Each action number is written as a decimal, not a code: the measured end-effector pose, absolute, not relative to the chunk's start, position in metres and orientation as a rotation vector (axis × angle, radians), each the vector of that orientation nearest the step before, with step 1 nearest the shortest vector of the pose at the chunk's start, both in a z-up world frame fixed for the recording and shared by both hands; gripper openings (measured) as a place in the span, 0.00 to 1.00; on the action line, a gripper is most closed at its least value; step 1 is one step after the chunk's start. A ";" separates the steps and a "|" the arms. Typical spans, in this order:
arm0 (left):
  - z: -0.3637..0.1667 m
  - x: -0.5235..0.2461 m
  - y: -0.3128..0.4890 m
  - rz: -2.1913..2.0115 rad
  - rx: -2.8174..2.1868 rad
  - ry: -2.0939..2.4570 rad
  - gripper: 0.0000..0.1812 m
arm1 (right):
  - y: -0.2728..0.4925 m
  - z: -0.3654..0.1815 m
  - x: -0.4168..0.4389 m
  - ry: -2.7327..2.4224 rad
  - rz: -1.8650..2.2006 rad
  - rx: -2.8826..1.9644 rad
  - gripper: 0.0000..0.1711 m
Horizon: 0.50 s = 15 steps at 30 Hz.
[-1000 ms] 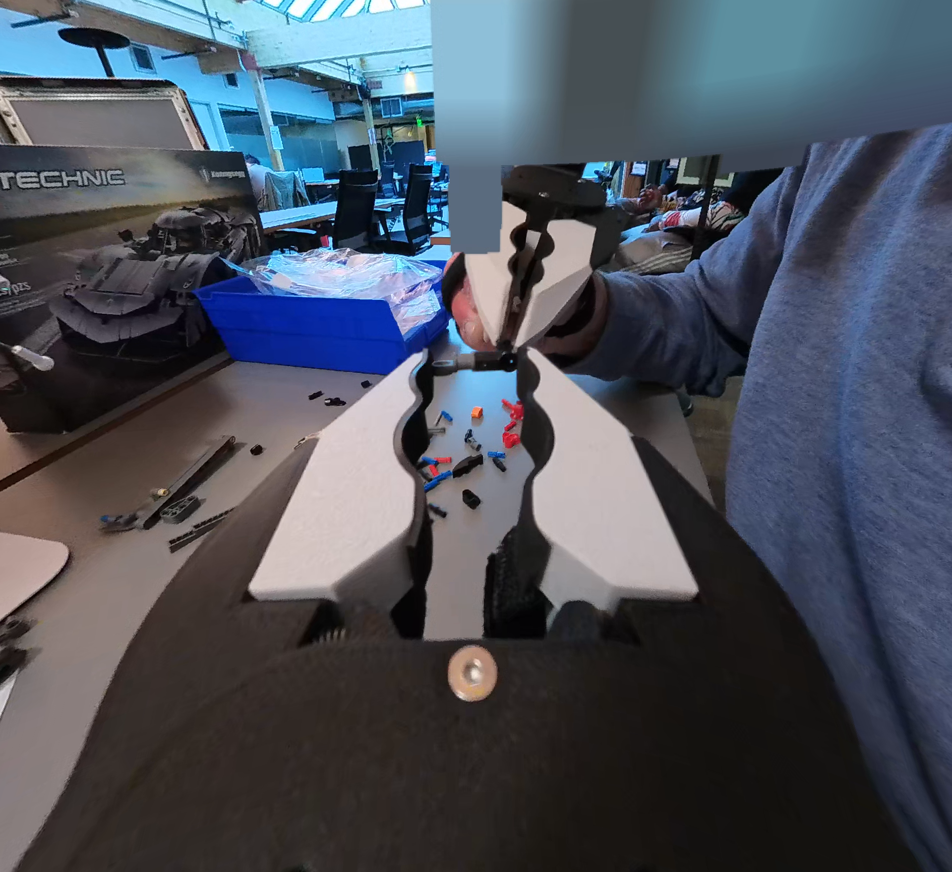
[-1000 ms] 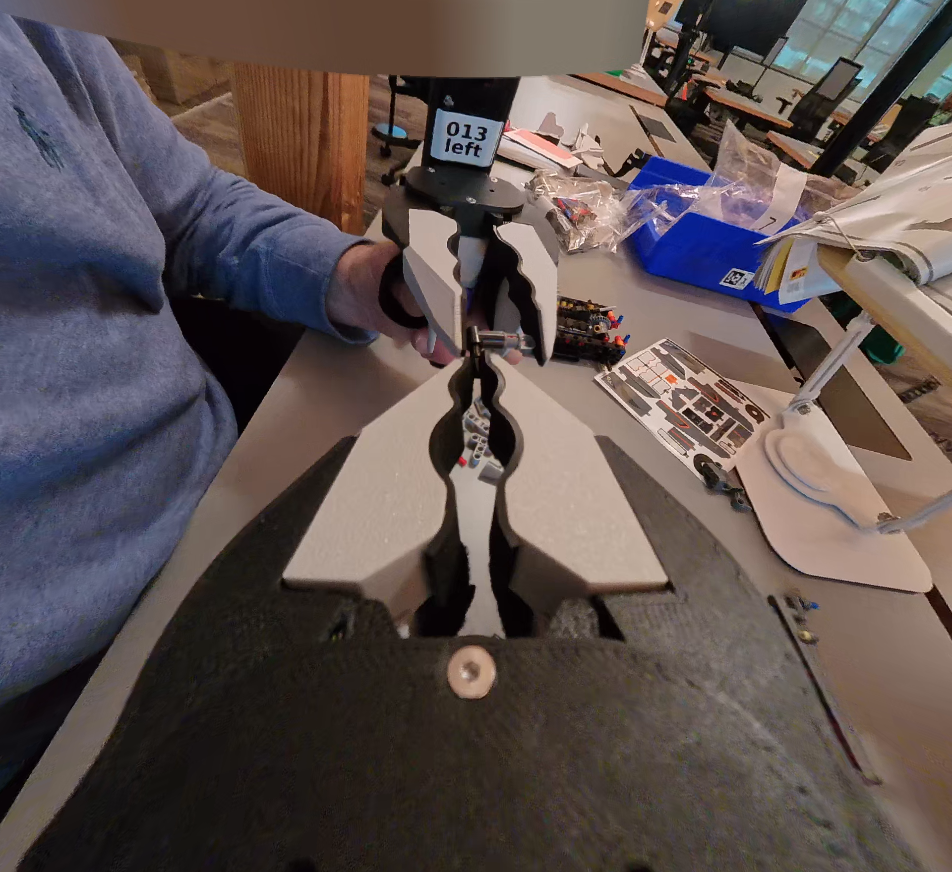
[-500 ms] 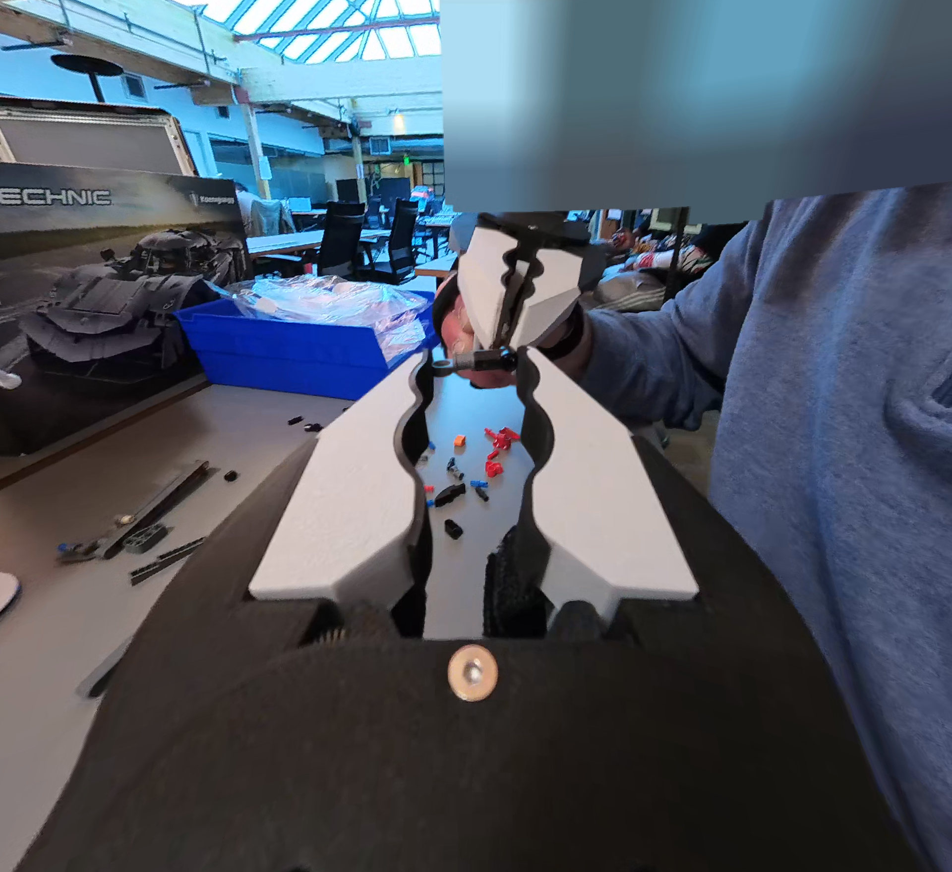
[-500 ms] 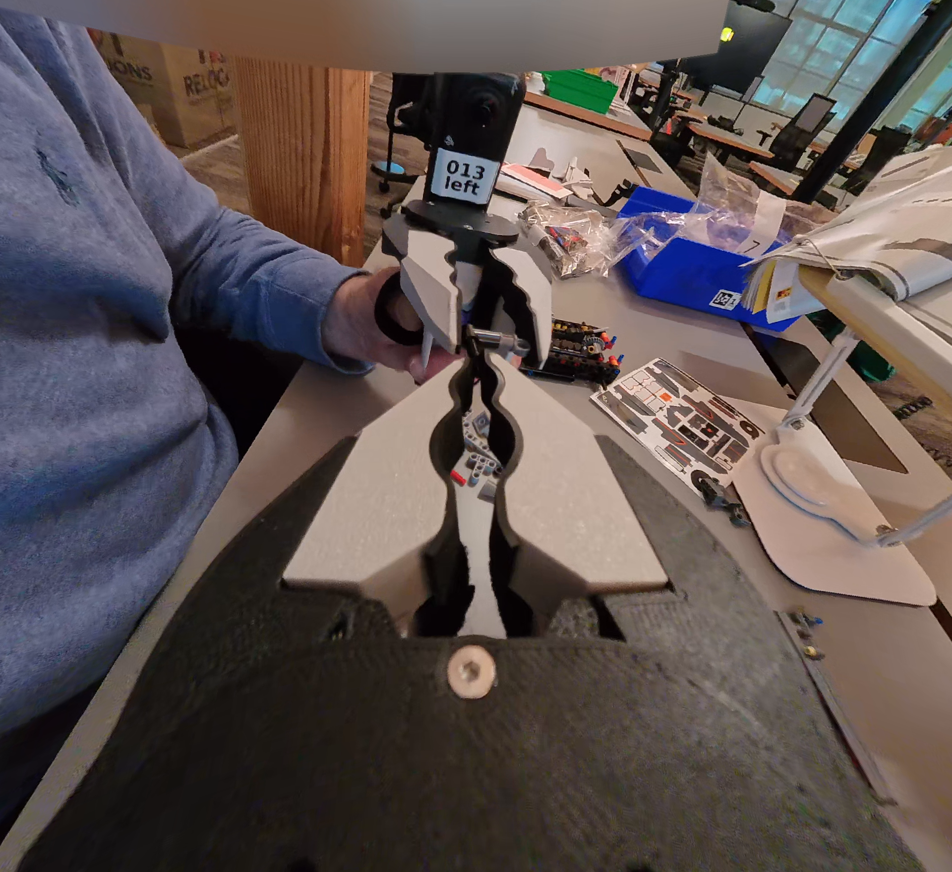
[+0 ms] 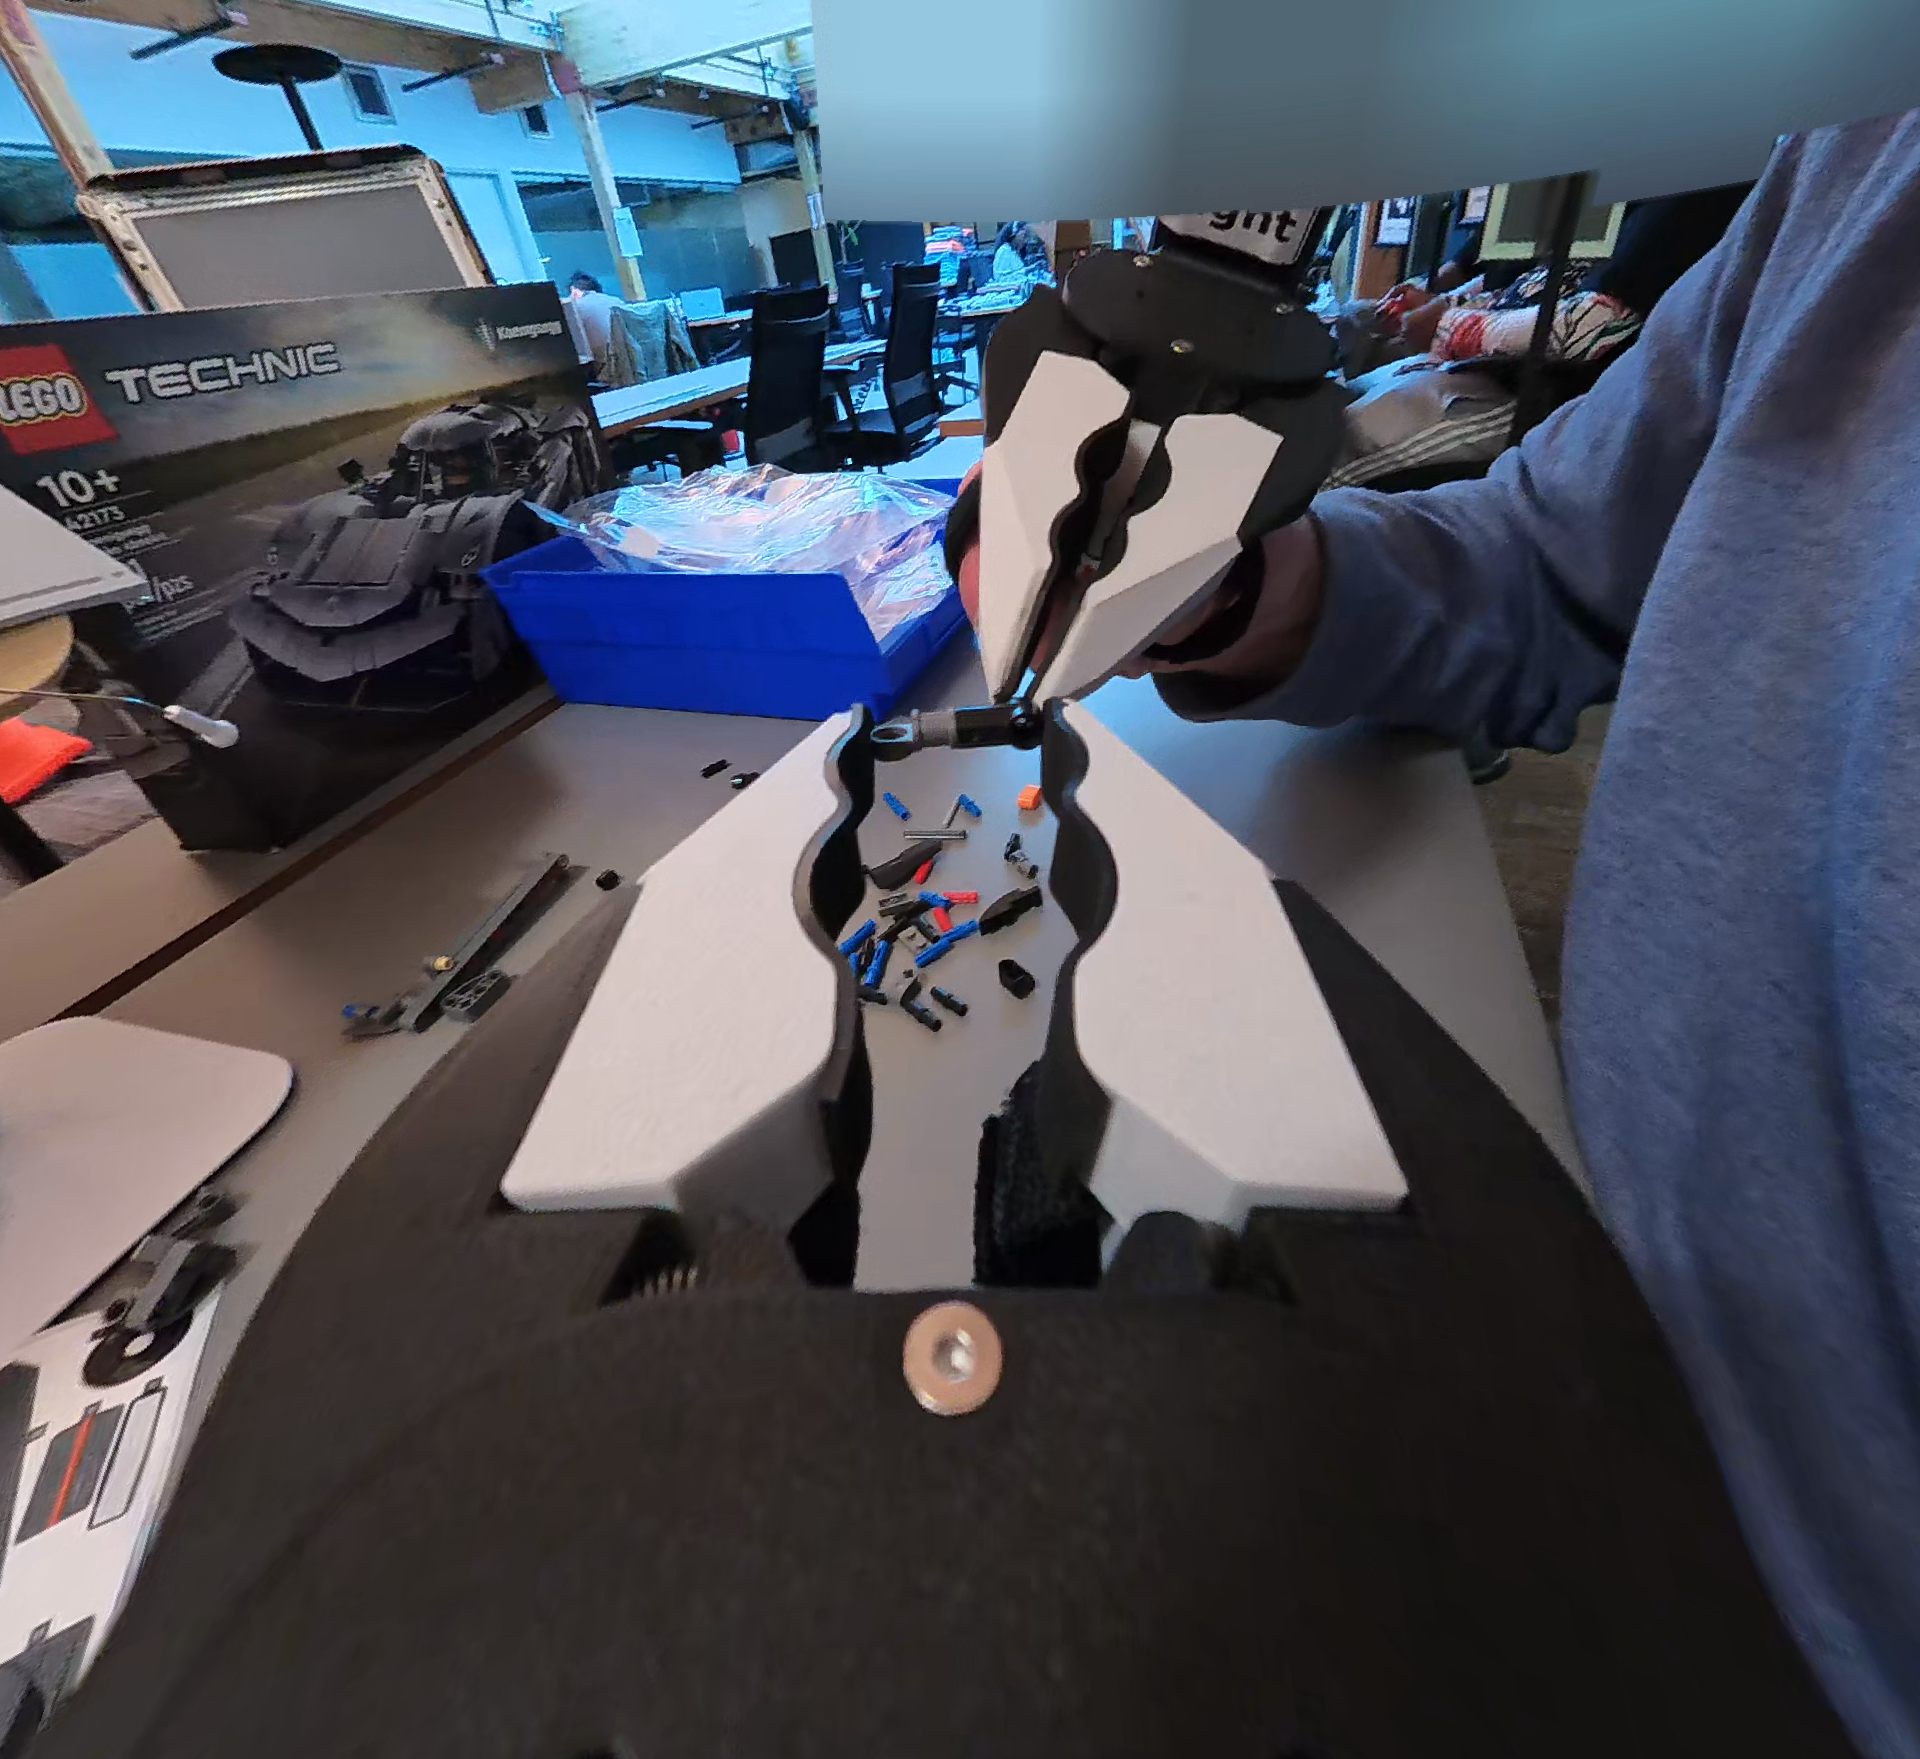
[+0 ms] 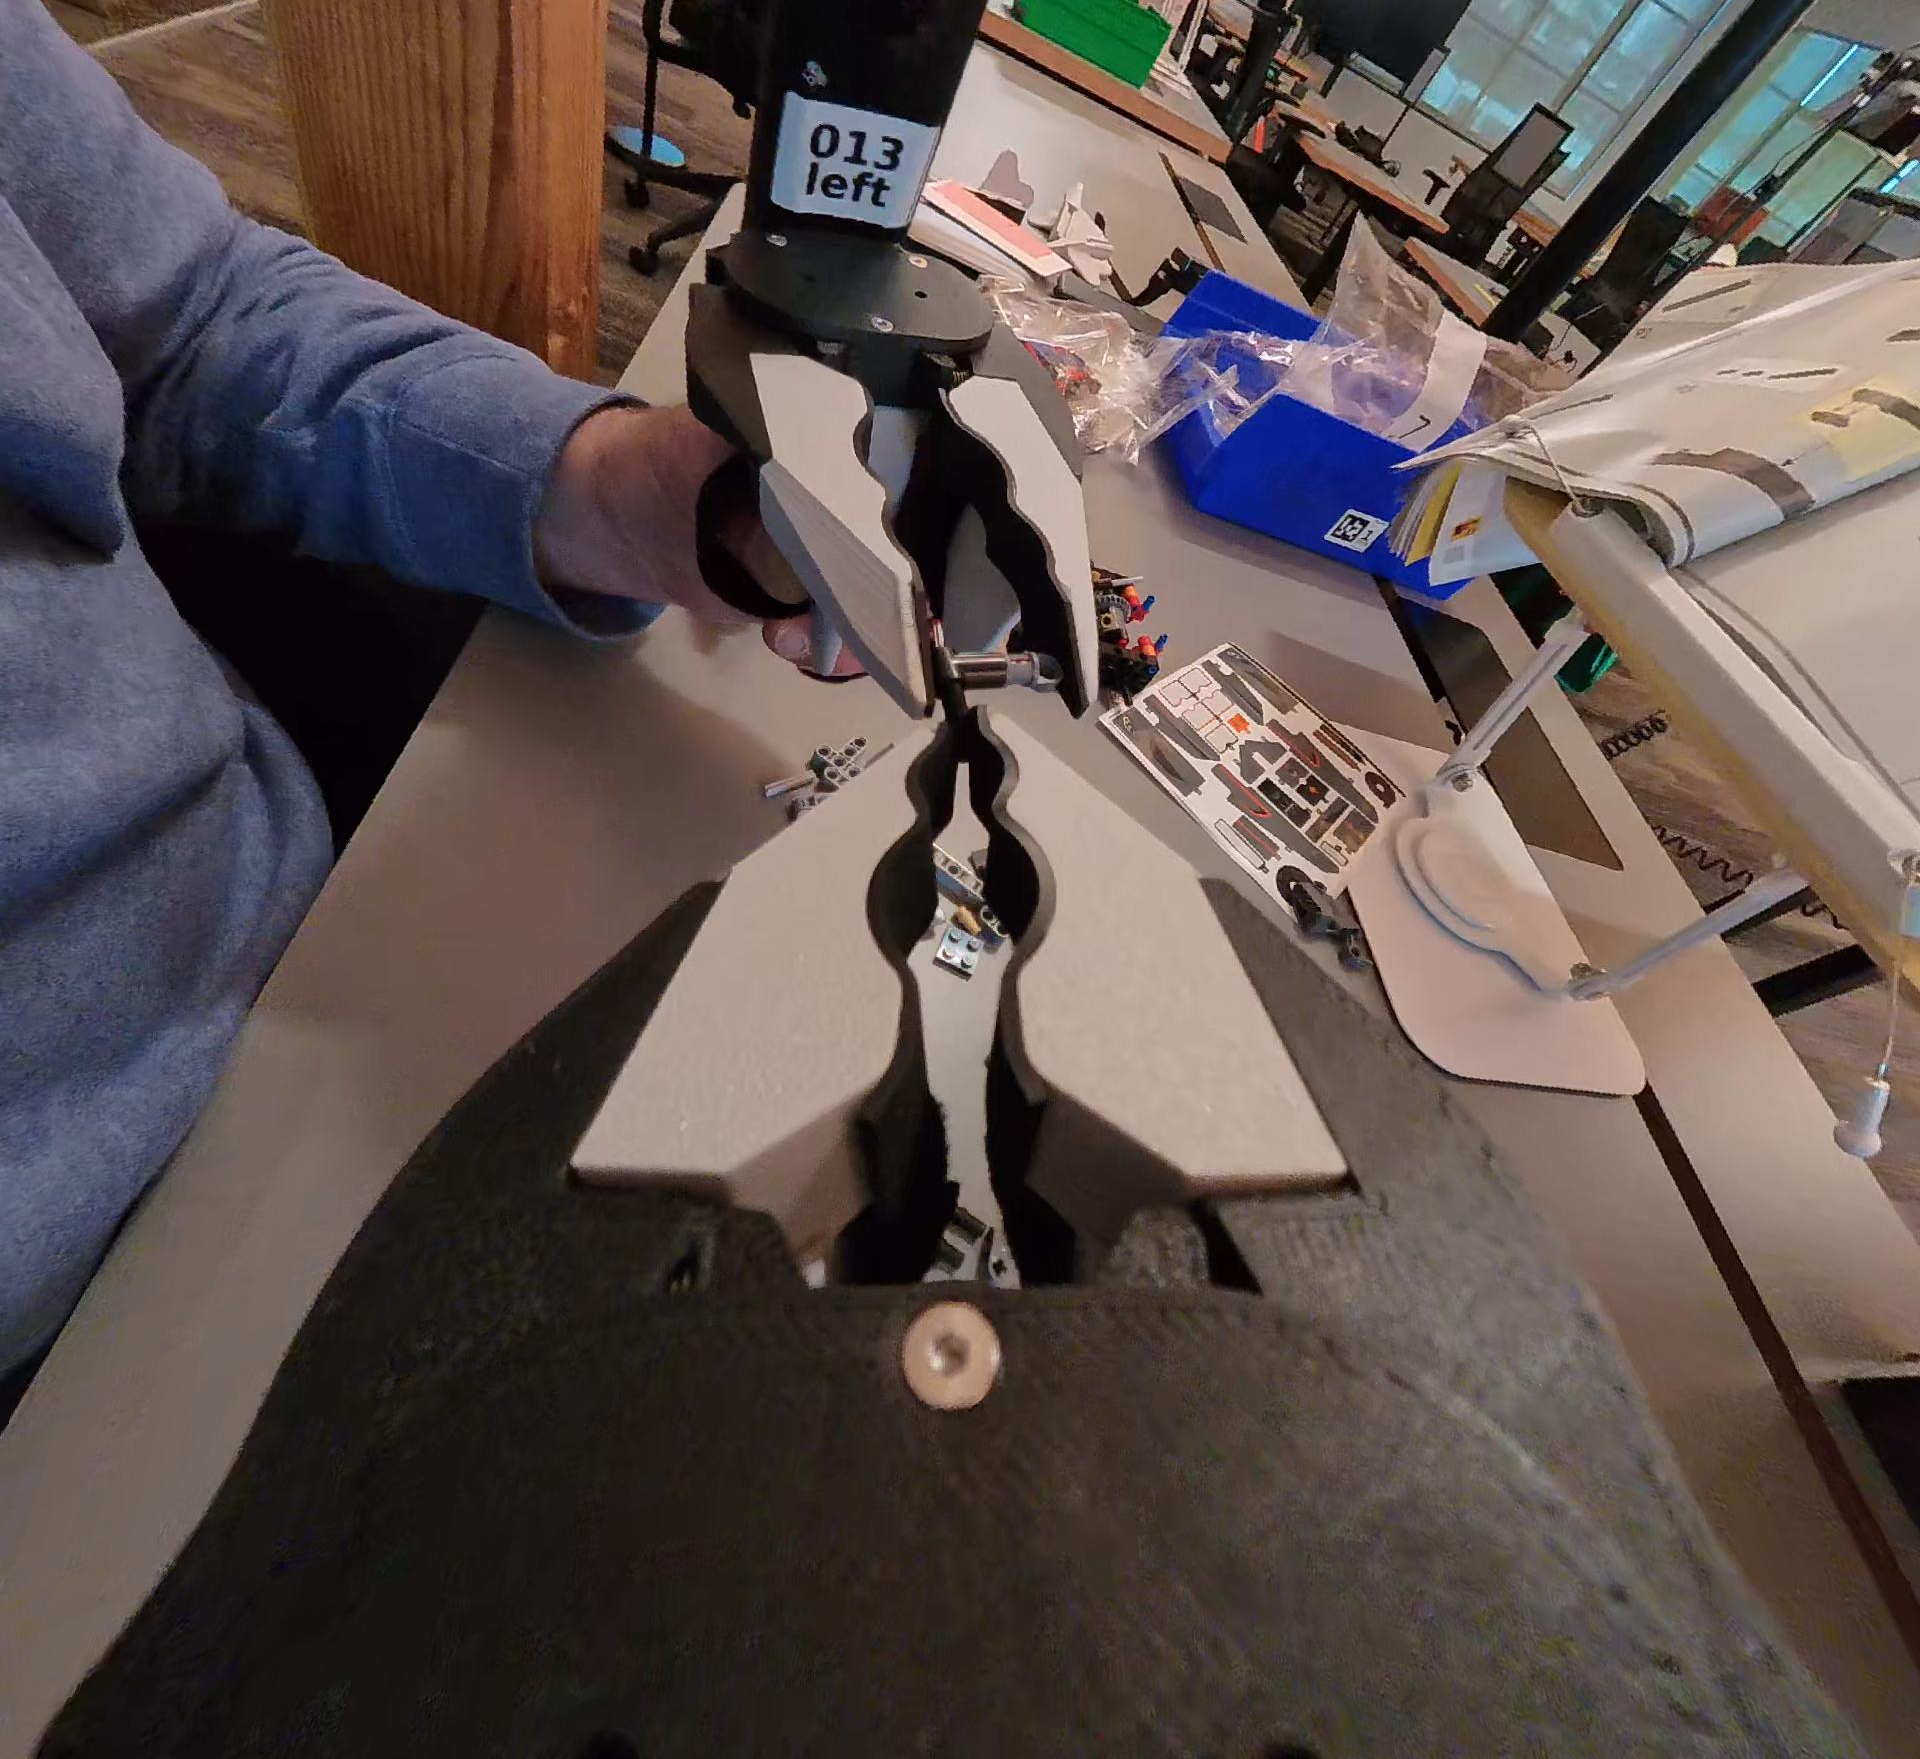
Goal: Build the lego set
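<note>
Both tongs up over table (image 5: 644,805), tip to tip. Left gripper (image 5: 951,733) part-open, small dark link piece (image 5: 956,727) spanning its tips crosswise. Right gripper (image 6: 961,722) nearly closed, pinching that piece's black end, prob to mate or pass it. Loose pins (image 5: 920,930) below, blue bin (image 5: 727,639) behind.

The fingers (image 5: 727,982) are showing matt, faintly ridged pale plastic, their mount (image 6: 935,1553) looking rough and grainy black. Beyond them a crinkled glossy clear plastic bag (image 5: 769,514) is lying in a smooth blue plastic bin (image 5: 707,649). Beneath, the table (image 6: 582,836) is looking smooth, matt grey.
</note>
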<state>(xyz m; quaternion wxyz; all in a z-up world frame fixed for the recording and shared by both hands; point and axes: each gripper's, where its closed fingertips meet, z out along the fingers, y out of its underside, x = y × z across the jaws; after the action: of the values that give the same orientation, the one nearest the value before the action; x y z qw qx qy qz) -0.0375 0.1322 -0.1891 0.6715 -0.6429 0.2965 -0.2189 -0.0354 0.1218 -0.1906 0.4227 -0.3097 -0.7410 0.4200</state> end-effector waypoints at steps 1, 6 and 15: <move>-0.189 -0.038 0.132 -0.490 -1.449 0.669 0.17 | 0.122 -0.190 -0.036 -1.855 1.039 -0.773 0.00; -0.196 -0.035 0.134 -0.458 -1.490 0.702 0.17 | 0.119 -0.192 -0.036 -1.866 1.004 -0.761 0.00; -0.202 -0.043 0.139 -0.445 -1.520 0.672 0.16 | 0.125 -0.202 -0.038 -1.895 1.002 -0.805 0.00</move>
<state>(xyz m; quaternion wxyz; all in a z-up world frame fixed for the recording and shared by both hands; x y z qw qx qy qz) -0.0425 0.1388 -0.2024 0.6522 -0.6697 0.2962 -0.1962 -0.0377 0.1255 -0.2020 0.4132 -0.3200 -0.7537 0.3986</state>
